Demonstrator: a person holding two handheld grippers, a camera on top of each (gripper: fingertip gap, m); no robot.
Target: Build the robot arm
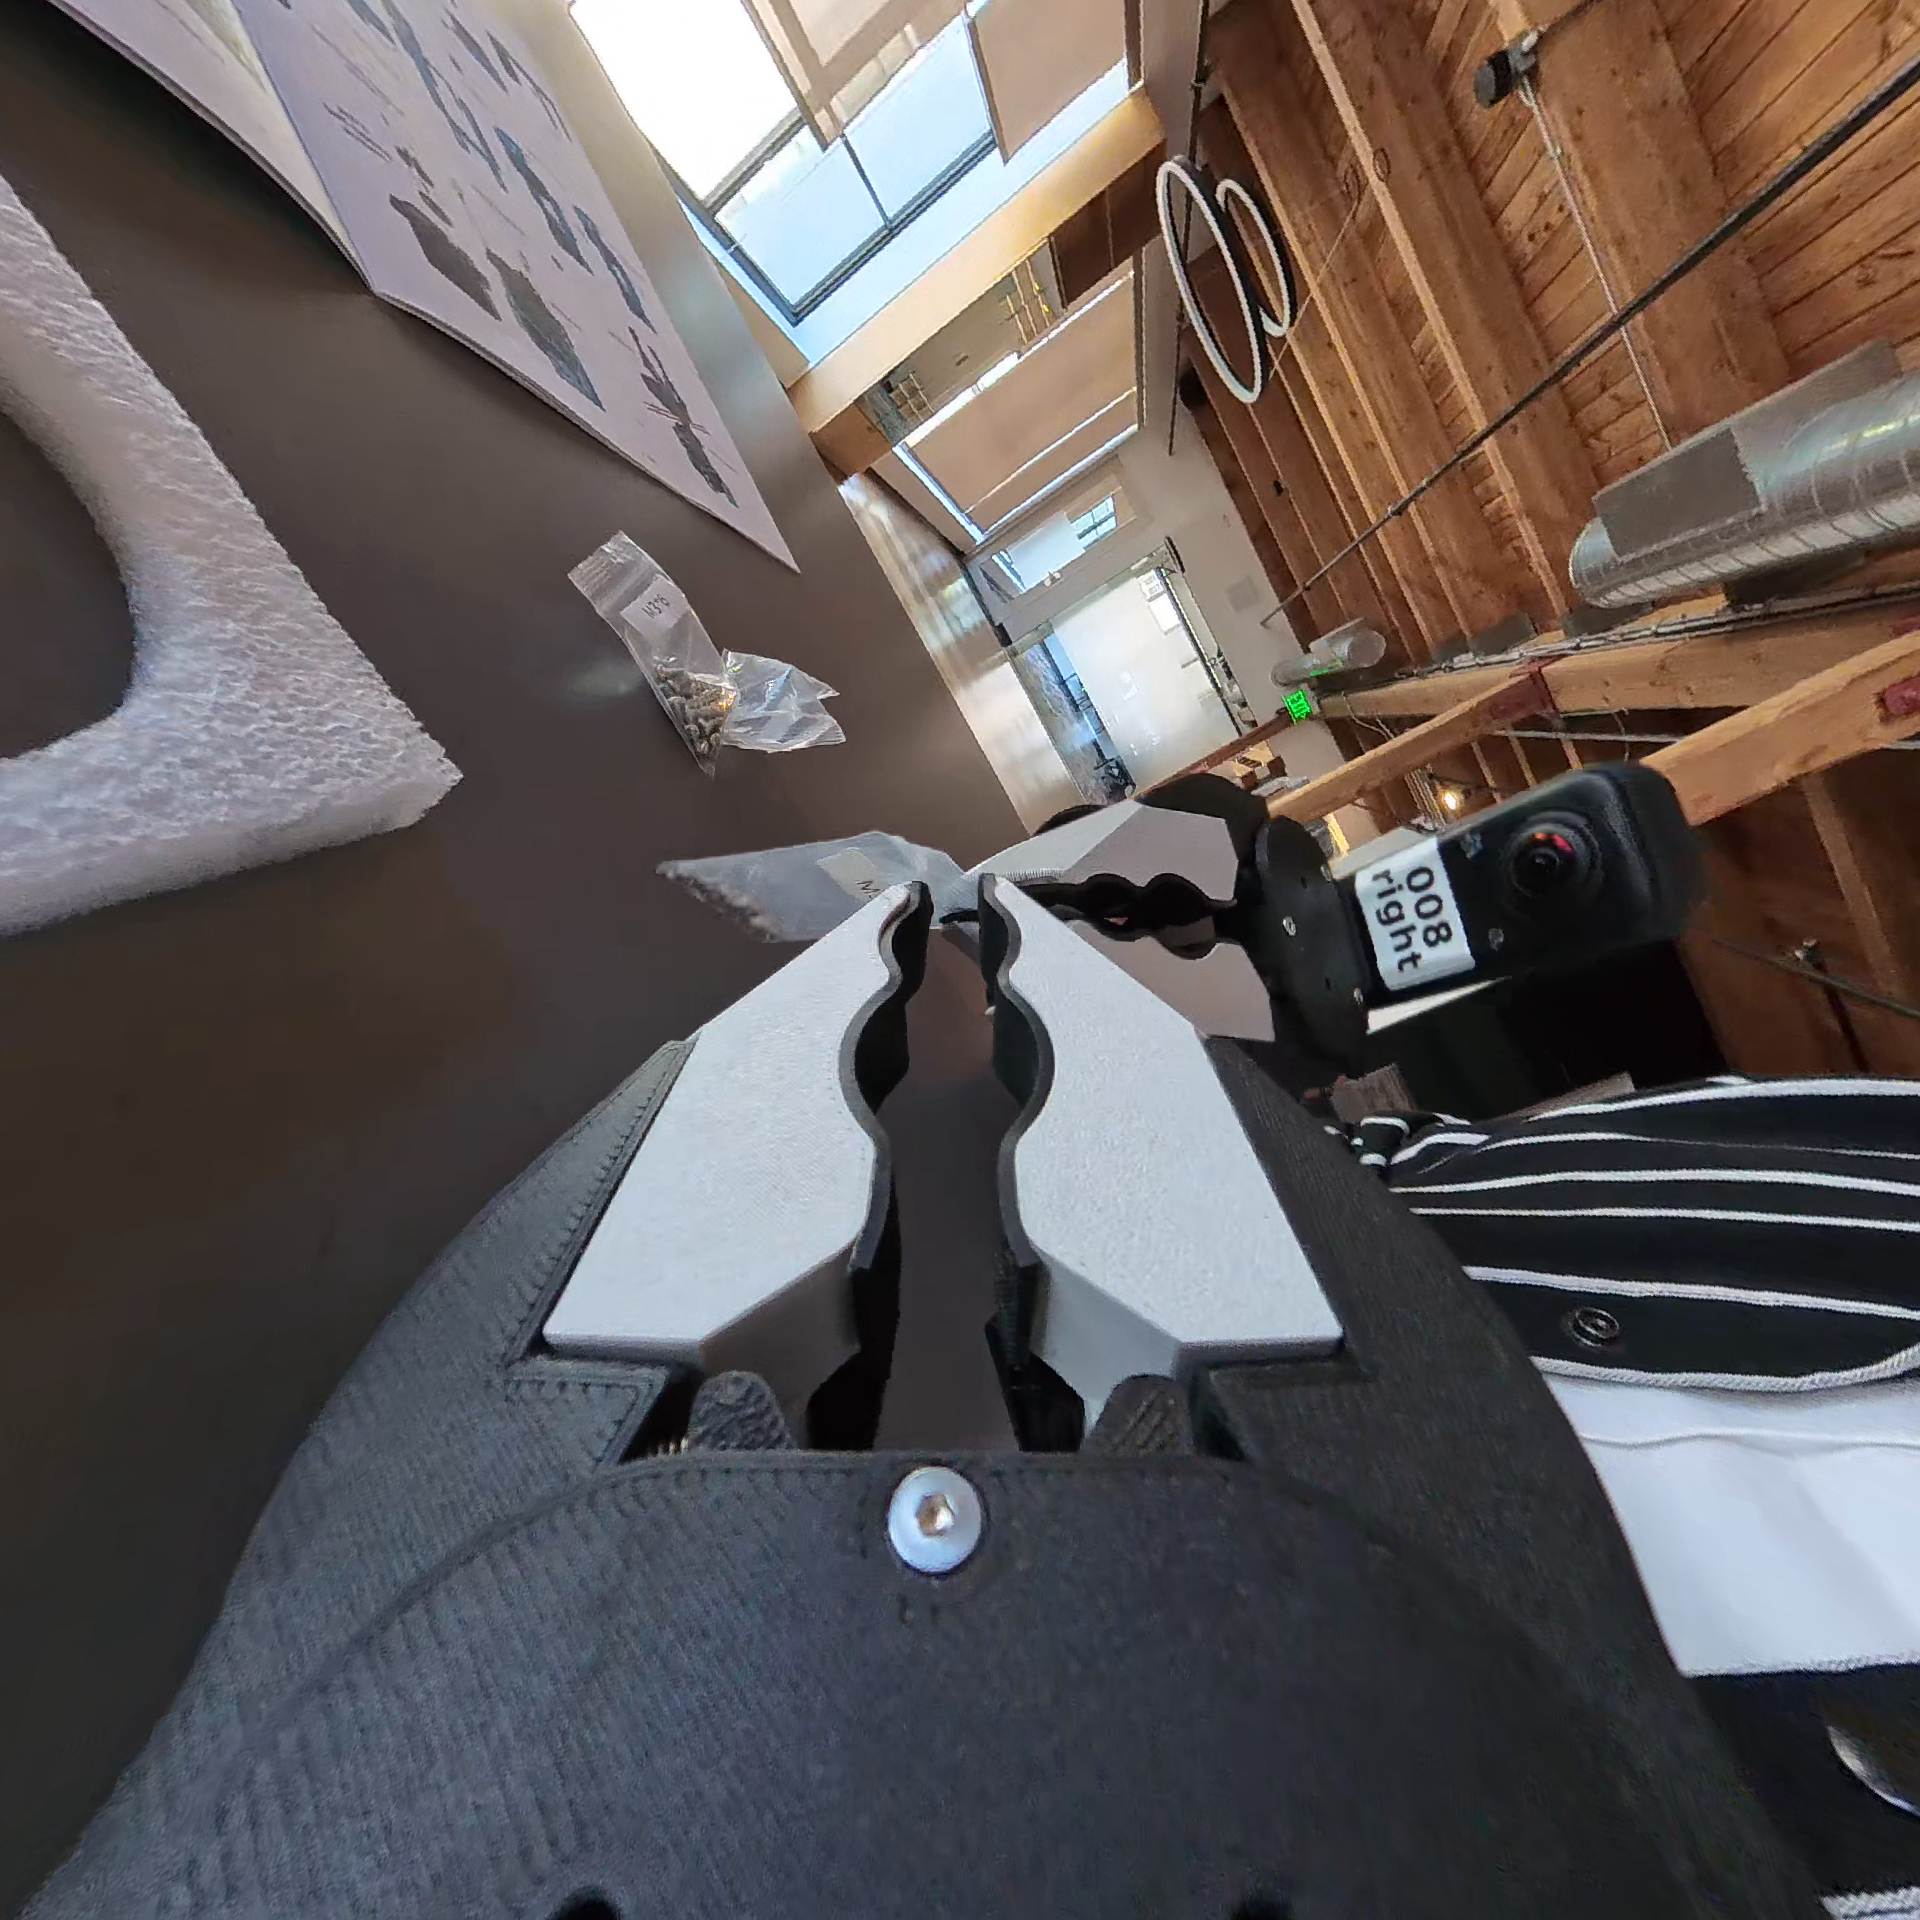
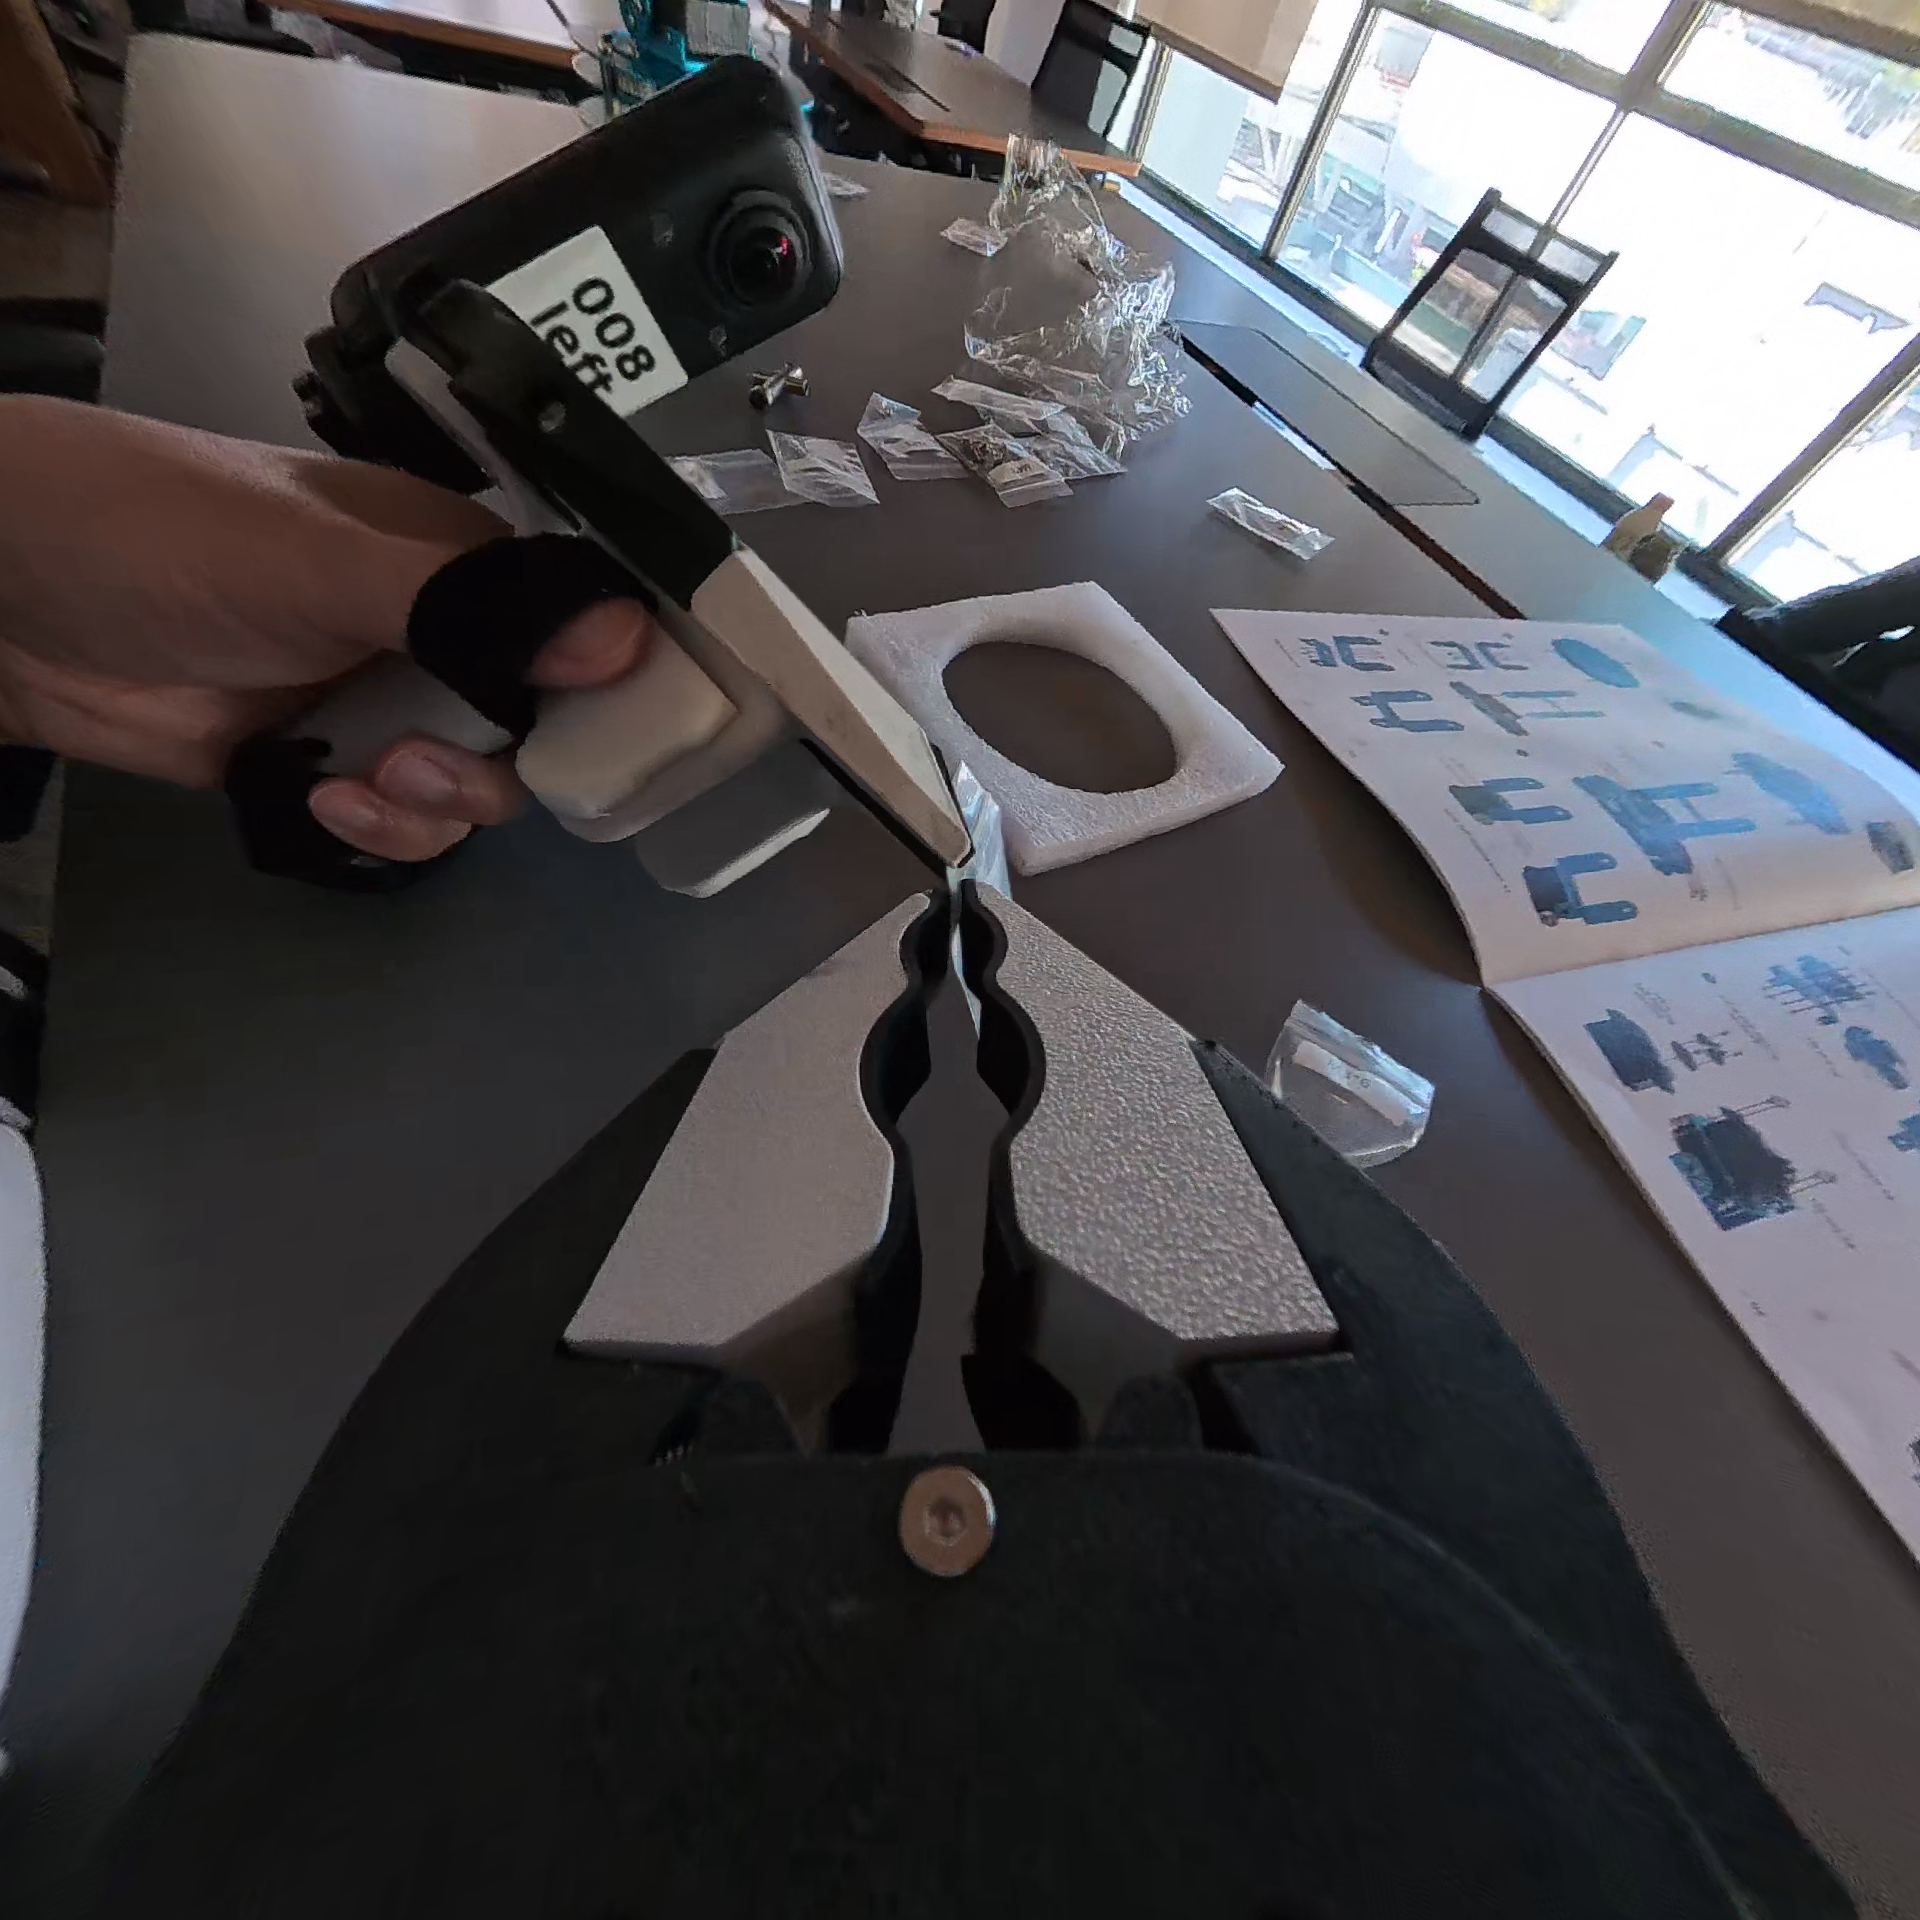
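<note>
A small clear plastic bag (image 1: pixel 790 883) with a white label hangs between both grippers, just above the dark table (image 2: pixel 416 1039). My left gripper (image 1: pixel 951 902) is shut on one edge of it. My right gripper (image 2: pixel 958 904) is shut on the other edge, and a sliver of the bag (image 2: pixel 982 831) shows above its tips. The two grippers meet tip to tip: the left one (image 2: pixel 951 847) comes in from the upper left, held by a hand (image 2: pixel 208 603). The right one (image 1: pixel 1039 894) shows beyond the left tips.
A white foam piece (image 2: pixel 1195 748) with an oval hole lies behind the grippers. An open instruction booklet (image 2: pixel 1558 779) is to the right. Several small part bags (image 2: pixel 935 447) and crumpled wrap (image 2: pixel 1081 312) lie farther back. Another small bag (image 2: pixel 1351 1091) lies near the booklet. My left and right fingertips are right by each other.
</note>
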